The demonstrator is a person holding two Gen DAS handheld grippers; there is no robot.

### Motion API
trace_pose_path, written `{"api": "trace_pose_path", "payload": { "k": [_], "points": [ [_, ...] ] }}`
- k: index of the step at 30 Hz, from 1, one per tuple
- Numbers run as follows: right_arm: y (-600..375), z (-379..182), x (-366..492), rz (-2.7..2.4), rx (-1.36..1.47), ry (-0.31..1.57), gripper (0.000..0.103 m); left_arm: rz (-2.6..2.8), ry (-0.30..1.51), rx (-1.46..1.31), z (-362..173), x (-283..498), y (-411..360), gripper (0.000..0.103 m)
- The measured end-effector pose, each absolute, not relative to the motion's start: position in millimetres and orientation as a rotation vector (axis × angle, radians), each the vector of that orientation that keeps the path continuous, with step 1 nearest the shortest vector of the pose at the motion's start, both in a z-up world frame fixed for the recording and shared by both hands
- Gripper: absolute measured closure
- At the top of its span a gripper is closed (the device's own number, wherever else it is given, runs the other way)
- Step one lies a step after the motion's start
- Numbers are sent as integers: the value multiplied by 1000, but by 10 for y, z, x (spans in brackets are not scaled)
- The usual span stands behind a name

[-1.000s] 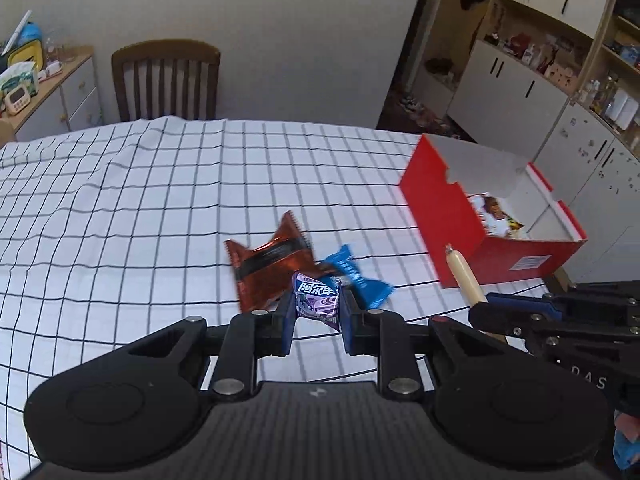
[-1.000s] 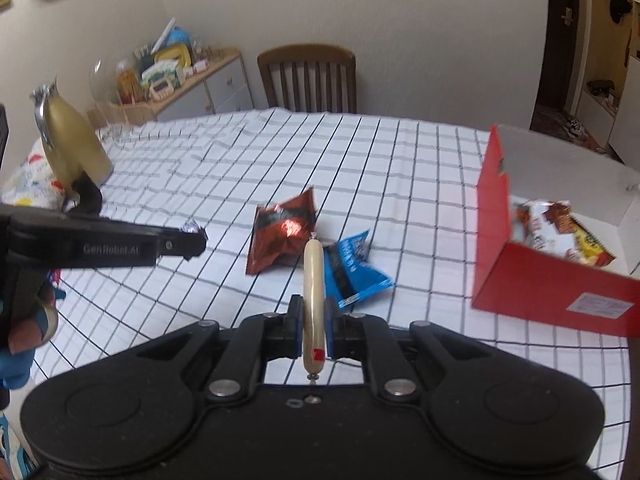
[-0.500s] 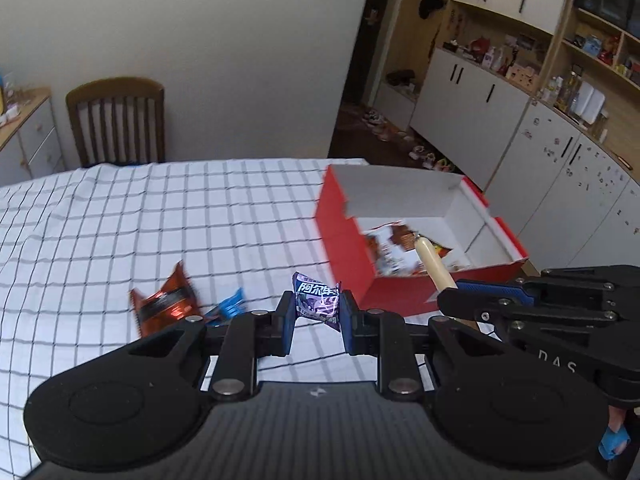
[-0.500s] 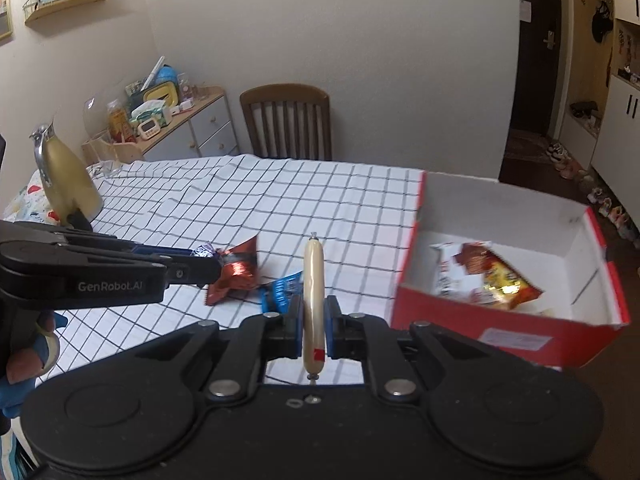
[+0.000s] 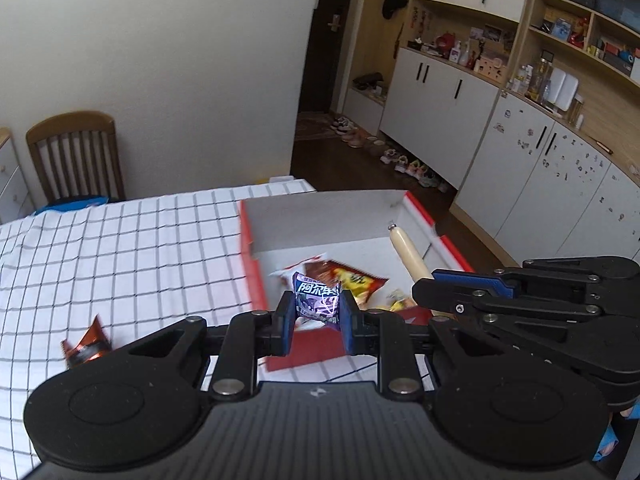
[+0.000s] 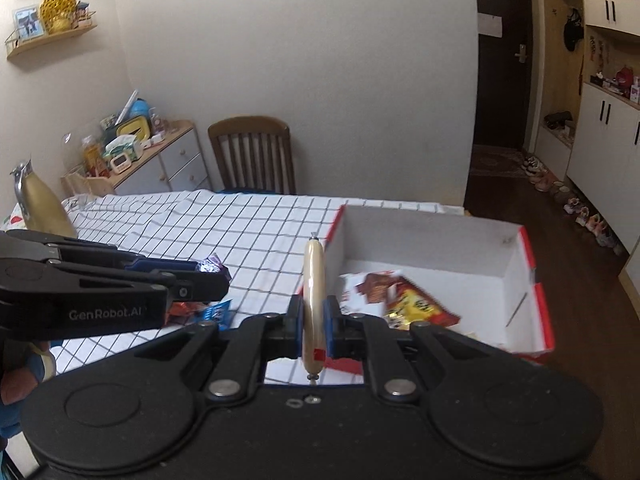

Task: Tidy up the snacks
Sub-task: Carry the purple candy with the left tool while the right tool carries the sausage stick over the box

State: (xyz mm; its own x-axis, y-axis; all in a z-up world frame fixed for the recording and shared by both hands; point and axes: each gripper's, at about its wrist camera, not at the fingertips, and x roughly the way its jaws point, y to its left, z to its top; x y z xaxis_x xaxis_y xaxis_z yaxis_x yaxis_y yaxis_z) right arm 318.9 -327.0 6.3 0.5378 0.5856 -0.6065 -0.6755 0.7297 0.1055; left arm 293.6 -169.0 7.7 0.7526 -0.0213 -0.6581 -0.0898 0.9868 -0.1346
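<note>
carrying two snacks toward the red box (image 5: 256, 280), both grips loaded. left gripper (image 5: 316, 318) clamped narrow on a purple candy packet (image 5: 316, 300), hanging just short of the box's near wall. right gripper (image 6: 314, 320) pinched tight on a sausage stick (image 6: 312, 280), stick upright between the pads, top end over the box's left wall in the right wrist view.

left to right on the checked tablecloth (image 5: 120, 248): orange-brown packet (image 5: 86, 346) left on the cloth, blue packet (image 6: 216, 314) next to it, partly hidden behind the left gripper; then the box at the table's right end, open top, a few packets (image 6: 400, 300) already inside at the near-left corner.

best practice from here, as a judgement: clear the near wall before opening, get each snack fully over the white floor, release low. bare floor at the box's far and right side looks like the better drop zone. stagger releases; grippers sit close side by side and could knock.

edges: box's right wall near the table edge, so avoid pushing it. open air above the box, nothing overhead.
</note>
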Motion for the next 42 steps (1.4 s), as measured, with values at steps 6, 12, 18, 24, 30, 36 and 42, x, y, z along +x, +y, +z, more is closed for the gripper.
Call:
{"api": "trace_pose_path", "payload": {
  "k": [6,12,18,24,30,36,42],
  "points": [
    [-3483,89,3374,725,-139,643,95,24,724,-119,68,3236,-1950,81],
    [-3680,21,3645,674,-132,662,95,12,738,-88,41,3537,-2133,81],
    [-3811,-60,3890,620,-132,673,95,-10,757,-60,-23,3836,-2315,81],
    [-3906,-168,4136,579,-149,676,95,-15,813,-57,-186,4110,-2429,81],
    [-3977,-339,4440,548,-139,715,95,-11,896,-76,-423,4336,-2463,81],
    [-4025,-534,4774,543,-94,792,95,1,962,-78,-658,4523,-2508,81],
    [-3948,-738,4961,536,-104,850,95,-11,1010,-67,-843,4617,-2552,81]
  ]
}}
